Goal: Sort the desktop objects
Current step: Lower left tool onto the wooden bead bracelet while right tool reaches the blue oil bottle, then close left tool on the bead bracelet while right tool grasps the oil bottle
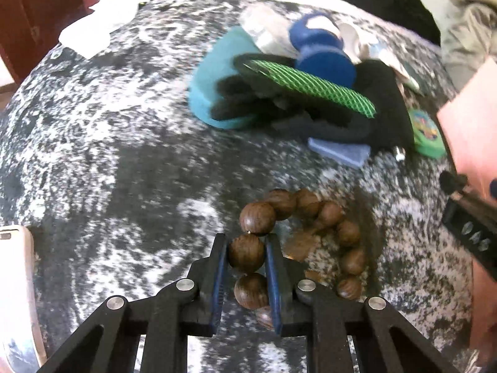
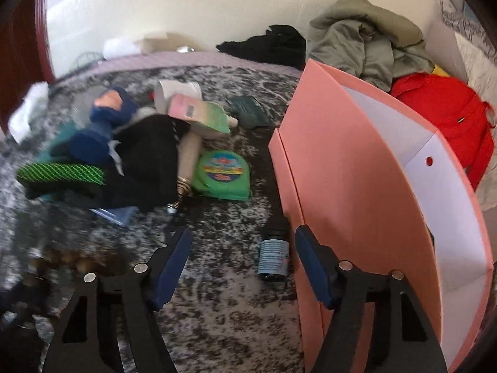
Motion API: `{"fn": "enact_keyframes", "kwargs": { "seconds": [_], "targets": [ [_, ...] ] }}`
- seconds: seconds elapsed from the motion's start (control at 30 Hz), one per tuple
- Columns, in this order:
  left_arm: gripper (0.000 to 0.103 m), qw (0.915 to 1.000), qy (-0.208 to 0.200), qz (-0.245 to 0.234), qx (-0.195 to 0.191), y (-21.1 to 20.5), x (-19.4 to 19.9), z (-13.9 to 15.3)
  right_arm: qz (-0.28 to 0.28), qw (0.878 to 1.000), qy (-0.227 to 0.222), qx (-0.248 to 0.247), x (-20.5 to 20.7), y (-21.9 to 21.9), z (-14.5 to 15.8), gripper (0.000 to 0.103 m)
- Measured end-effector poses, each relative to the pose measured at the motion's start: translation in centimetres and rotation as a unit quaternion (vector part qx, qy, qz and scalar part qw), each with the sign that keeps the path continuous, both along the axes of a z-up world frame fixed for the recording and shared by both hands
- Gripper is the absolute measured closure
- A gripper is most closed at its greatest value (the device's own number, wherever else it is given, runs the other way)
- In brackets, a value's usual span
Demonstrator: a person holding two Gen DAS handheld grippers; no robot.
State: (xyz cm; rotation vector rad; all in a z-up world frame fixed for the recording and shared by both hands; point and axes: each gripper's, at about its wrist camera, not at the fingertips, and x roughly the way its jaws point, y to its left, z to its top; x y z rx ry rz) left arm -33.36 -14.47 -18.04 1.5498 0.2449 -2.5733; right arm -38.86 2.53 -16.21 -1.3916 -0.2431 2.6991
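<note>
My left gripper (image 1: 247, 244) is shut on a brown wooden bead bracelet (image 1: 313, 205), pinching one bead between its blue pads just above the speckled black-and-white tabletop (image 1: 124, 161). The bracelet shows blurred at the lower left of the right wrist view (image 2: 62, 259). My right gripper (image 2: 242, 236) is open and empty above the table. A small dark bottle with a striped label (image 2: 273, 256) lies between its fingertips, beside the pink paper bag (image 2: 357, 168). A pile of items lies beyond: blue dumbbell (image 1: 323, 52), green mesh pad (image 1: 313, 84), green tape measure (image 2: 223, 175), tube (image 2: 198, 115).
A white phone (image 1: 15, 292) lies at the left edge of the left wrist view. Black cloth (image 2: 270, 45), a grey-green garment (image 2: 363, 37) and a red garment (image 2: 447, 115) lie behind the bag. A teal pad (image 1: 214, 71) and a blue cloth (image 1: 341, 152) lie in the pile.
</note>
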Motion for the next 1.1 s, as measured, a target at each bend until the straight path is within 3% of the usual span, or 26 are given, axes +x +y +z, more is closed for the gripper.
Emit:
{"fn": "enact_keyframes", "kwargs": {
  "seconds": [0.17,0.27,0.37,0.4,0.43,0.63,1.1],
  "targets": [
    [0.084,1.0,0.001,0.005,-0.002,-0.9,0.2,-0.2,-0.012,0.999,-0.042,0.005,-2.2,0.6,-3.3,0.037],
    [0.084,1.0,-0.004,0.003,-0.002,-1.2,0.1,-0.6,-0.036,0.998,-0.047,0.01,-3.0,1.8,-4.7,0.028],
    [0.084,1.0,-0.007,0.003,-0.003,-1.3,0.0,-0.8,-0.068,0.991,-0.079,-0.085,-3.5,4.5,-5.2,0.032],
    [0.084,1.0,-0.007,0.002,-0.004,-1.3,0.0,-0.8,-0.063,0.991,-0.078,-0.083,-3.5,4.5,-5.0,0.051],
    [0.084,1.0,-0.006,0.002,-0.003,-1.3,0.0,-0.7,-0.052,0.993,-0.075,-0.08,-3.3,4.2,-4.7,0.077],
    [0.084,1.0,0.009,-0.004,0.0,-0.9,0.3,0.5,0.0,0.989,-0.075,-0.13,-2.0,2.4,-3.5,0.077],
    [0.084,0.9976,0.065,0.019,0.007,-2.2,4.6,6.3,0.088,0.977,0.001,-0.192,4.3,-0.4,5.4,0.077]
  ]
}}
